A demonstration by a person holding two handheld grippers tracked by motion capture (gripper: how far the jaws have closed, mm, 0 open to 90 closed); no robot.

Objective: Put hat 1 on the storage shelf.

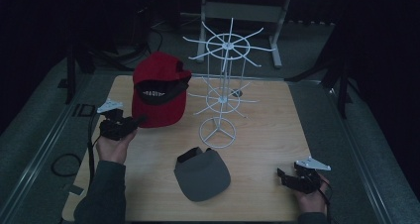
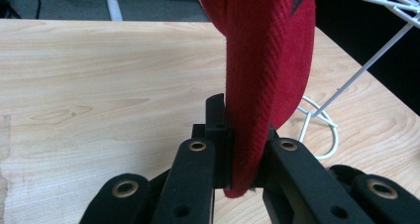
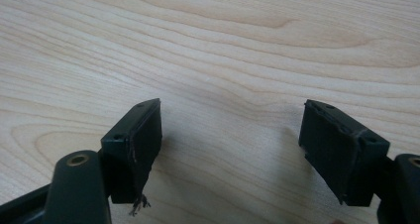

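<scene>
A red cap [image 1: 158, 87] is held up off the table at the left, its brim pinched in my left gripper [image 1: 132, 122]. In the left gripper view the red brim [image 2: 267, 70] runs down between the two black jaws, which are shut on it [image 2: 243, 149]. A grey cap [image 1: 202, 173] lies on the table near the front middle. A white wire rack [image 1: 221, 85] stands at the centre back of the table. My right gripper [image 1: 285, 176] rests low at the front right, open, with bare wood between its fingertips [image 3: 232, 135].
The wooden table [image 1: 267, 125] has its edges close to both hands. A metal frame leg [image 1: 275, 30] stands behind the rack. A black cable [image 1: 64, 164] loops on the floor to the left.
</scene>
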